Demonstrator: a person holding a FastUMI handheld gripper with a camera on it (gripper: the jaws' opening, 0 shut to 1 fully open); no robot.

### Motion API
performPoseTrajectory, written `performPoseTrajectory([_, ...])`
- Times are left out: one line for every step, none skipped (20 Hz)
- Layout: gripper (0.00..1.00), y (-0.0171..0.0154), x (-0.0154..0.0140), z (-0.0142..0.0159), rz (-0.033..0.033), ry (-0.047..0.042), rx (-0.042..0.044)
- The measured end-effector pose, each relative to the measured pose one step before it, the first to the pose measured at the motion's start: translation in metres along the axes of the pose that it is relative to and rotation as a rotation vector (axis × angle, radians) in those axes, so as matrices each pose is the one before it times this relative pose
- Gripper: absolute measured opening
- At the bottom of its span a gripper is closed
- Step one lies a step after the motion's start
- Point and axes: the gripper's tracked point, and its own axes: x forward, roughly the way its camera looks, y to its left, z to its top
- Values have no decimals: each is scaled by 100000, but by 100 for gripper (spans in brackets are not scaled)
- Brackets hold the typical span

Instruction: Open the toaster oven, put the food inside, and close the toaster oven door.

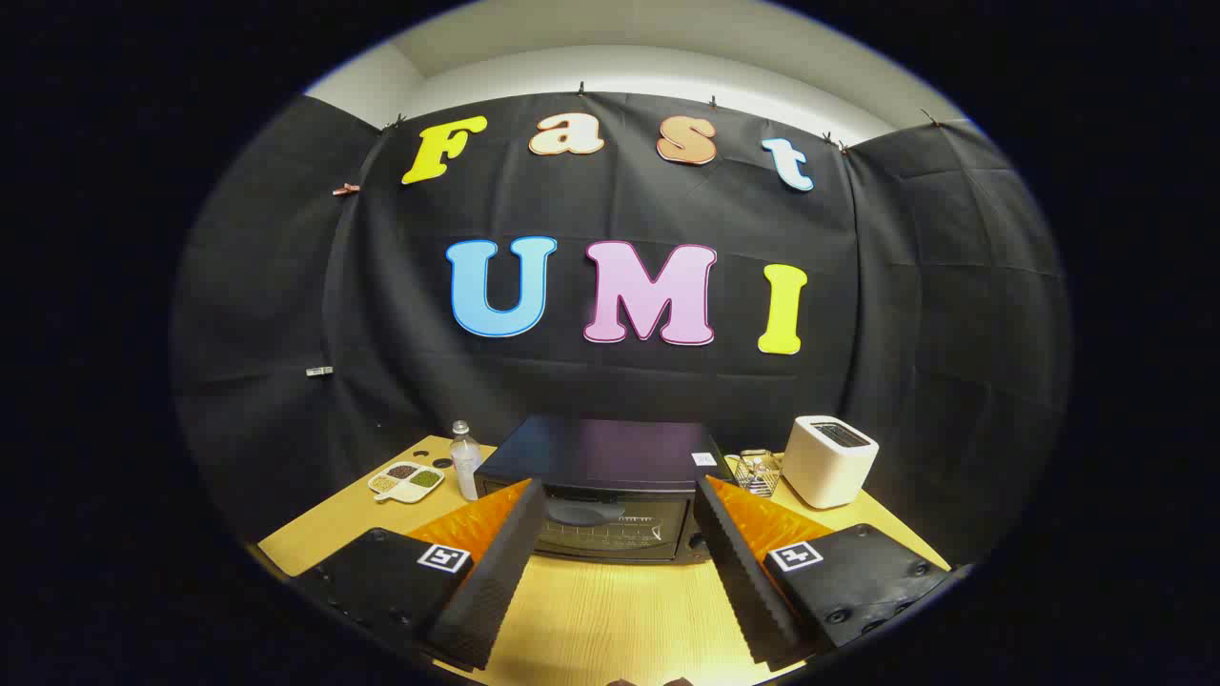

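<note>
Black and closed, the toaster oven sits on the wooden bench just ahead of the gripper, whose fingers stand spread wide, grasping nothing. Left of it are a bottle and a divided dish; right, a wire rack and a white toaster.
</note>
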Motion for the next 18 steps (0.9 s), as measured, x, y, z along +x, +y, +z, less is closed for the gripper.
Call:
performPoseTrajectory([97, 55, 15, -47, 4, 194, 148])
performPoseTrajectory([97, 41, 22, -85, -28, 179, 153])
performPoseTrajectory([97, 26, 28, -67, -134, 259, 49])
performPoseTrajectory([97, 68, -63, -78, -84, 211, 22])
performPoseTrajectory([97, 16, 7, -113, -77, 68, 54])
performPoseTrajectory([97, -50, 97, -97, -70, 72, 11])
performPoseTrajectory([97, 32, 29, -111, -73, 262, -68])
performPoseTrajectory([97, -6, 77, -176, -56, 327, -16])
performPoseTrajectory([97, 4, 68, -119, -109, 353, 170])
performPoseTrajectory([97, 35, 21, -145, -80, 319, 315])
performPoseTrajectory([97, 34, 83, -79, -88, 335, 321])
performPoseTrajectory([97, 55, 81, -122, 7, 232, 218])
performPoseTrajectory([97, 68, 124, -41, 8, 281, 132])
performPoseTrajectory([97, 113, 137, -104, 187, 173, 28])
performPoseTrajectory([97, 136, 164, 9, 236, -4, -85])
performPoseTrajectory([97, 182, 229, -17, 352, -95, -273])
performPoseTrajectory([97, 204, 212, -98, 372, 86, -379])
performPoseTrajectory([97, 242, 266, -172, 441, 257, -303])
